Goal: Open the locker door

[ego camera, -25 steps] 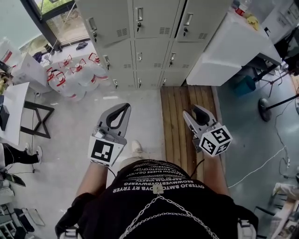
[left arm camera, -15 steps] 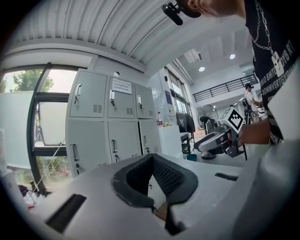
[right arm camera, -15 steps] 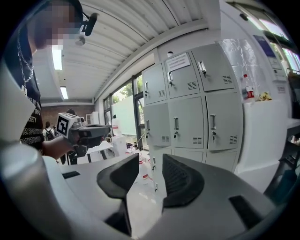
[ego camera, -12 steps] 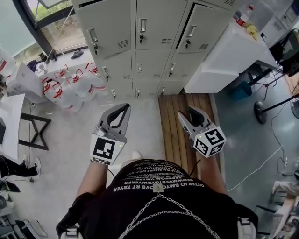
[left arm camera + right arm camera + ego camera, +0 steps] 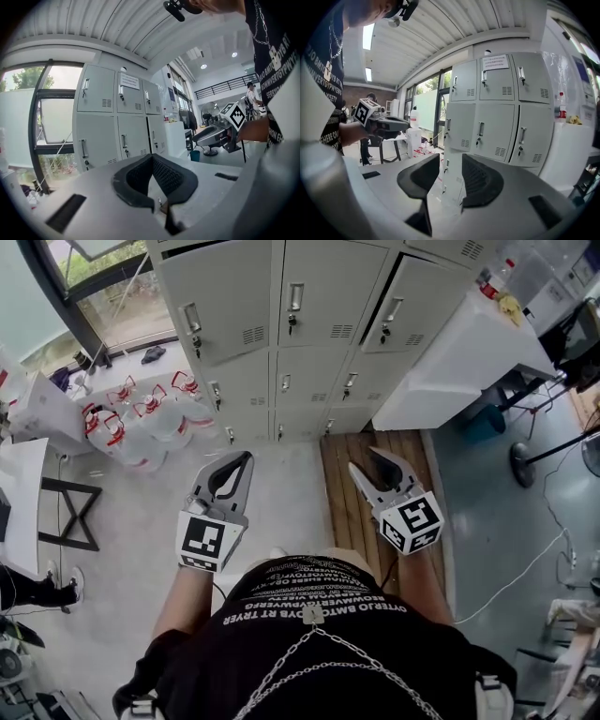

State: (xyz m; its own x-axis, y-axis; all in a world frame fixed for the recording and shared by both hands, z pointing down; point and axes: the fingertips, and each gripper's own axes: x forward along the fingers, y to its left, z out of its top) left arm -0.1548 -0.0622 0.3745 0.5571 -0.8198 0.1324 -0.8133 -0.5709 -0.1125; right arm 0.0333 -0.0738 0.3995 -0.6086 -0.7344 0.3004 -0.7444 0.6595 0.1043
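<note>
**Now: both grippers empty, lockers well ahead**

The left gripper (image 5: pixel 152 156) has its jaws brought together, pad tips meeting, with nothing caught between them. The right gripper (image 5: pixel 450 157) has its jaws apart; they have just been closing a little, but a clear gap remains and only the far-off lockers show through it. Both grippers are held out in front of the person at about waist level and point toward the bank of lockers (image 5: pixel 309 334), which stands well apart from them. Every locker door in view is closed. Each door carries an upright handle (image 5: pixel 295 296) with a small lock just below it. A wooden platform (image 5: pixel 375 488) lies on the floor under the right gripper, and water jugs (image 5: pixel 141 413) are clustered to the left by the window.

The step in hand looks like the approach, and the task does not say which door is meant. The right gripper seems the likelier tool, as it is the one standing open. To do the step well:

- Bring the gripper up square to one handle.
- Roll the wrist so the jaws straddle the upright bar from both sides.
- Keep clear of the lock beneath the handle.
- Close firmly only once the pads bracket the bar.
- Pull along the door's swing, not straight back.

The frames do not show which side the hinges are on.
</note>
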